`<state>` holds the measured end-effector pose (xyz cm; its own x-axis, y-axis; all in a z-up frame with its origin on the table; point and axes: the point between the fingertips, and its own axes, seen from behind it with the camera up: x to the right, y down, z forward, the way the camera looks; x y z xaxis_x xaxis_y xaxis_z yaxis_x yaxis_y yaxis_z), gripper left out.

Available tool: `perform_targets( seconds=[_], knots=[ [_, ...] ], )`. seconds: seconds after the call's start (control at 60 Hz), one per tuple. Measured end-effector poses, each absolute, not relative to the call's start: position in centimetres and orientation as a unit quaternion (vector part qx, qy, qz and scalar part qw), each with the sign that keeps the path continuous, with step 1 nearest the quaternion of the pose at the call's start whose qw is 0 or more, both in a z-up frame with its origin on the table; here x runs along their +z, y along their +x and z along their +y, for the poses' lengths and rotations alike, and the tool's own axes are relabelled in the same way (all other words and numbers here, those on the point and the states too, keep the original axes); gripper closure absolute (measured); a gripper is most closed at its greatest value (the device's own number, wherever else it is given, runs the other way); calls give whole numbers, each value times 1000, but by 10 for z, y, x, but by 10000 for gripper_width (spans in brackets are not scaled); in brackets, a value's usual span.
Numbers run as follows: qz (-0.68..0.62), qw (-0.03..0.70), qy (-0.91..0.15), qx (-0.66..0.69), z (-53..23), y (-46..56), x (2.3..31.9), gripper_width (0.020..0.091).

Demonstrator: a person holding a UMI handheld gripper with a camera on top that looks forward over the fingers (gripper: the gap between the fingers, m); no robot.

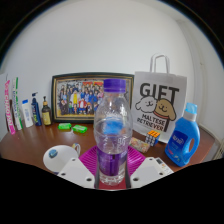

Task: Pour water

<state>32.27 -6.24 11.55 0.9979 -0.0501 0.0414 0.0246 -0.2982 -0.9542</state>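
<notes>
A clear plastic water bottle (113, 130) with a purple cap and a blue label stands upright between my fingers, holding water in its lower part. My gripper (112, 162) is shut on it: the magenta pads (90, 158) press against its lower body from both sides. A white cup (60, 157) sits on the wooden table (30, 145), just left of the left finger. Whether the bottle's base rests on the table is hidden by the fingers.
Behind the bottle stand a framed photo (80, 98) and a white paper gift bag (158, 105). A blue detergent bottle (183, 138) is at the right. Small bottles and tubes (20, 108) line the left, with green sponges (72, 127) near the frame.
</notes>
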Motion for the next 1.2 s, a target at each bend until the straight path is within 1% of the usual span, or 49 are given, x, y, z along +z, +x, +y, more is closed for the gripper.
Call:
perform_targets(
  seconds=[0.1, 0.117, 0.133, 0.15, 0.183, 0.367, 0.383, 0.417, 0.483, 0.533, 0.583, 0.733, 0.883, 1.067, 1.2],
  knots=[
    [9, 576, -817, -33, -67, 326, 81, 755],
    [12, 577, -816, -37, -70, 325, 81, 741],
    [14, 595, -803, -35, -67, 326, 85, 748],
    [16, 593, -804, -33, -70, 327, 81, 750],
    [21, 600, -799, -33, -69, 331, 82, 745],
    [30, 595, -802, -31, -72, 331, 81, 610],
    [31, 590, -806, -30, -73, 331, 79, 592],
    [34, 578, -815, -26, -75, 330, 75, 507],
    [44, 561, -826, -13, -82, 326, 74, 237],
    [55, 551, -833, -14, -90, 327, 78, 264],
    [62, 543, -837, -19, -98, 328, 85, 245],
    [70, 523, -849, -40, -133, 317, 115, 249],
    [77, 502, -860, -41, -184, 279, 152, 249],
    [68, 472, -875, -78, -258, 232, 194, 248],
    [59, 468, -878, -78, -304, 198, 216, 250]
  ],
)
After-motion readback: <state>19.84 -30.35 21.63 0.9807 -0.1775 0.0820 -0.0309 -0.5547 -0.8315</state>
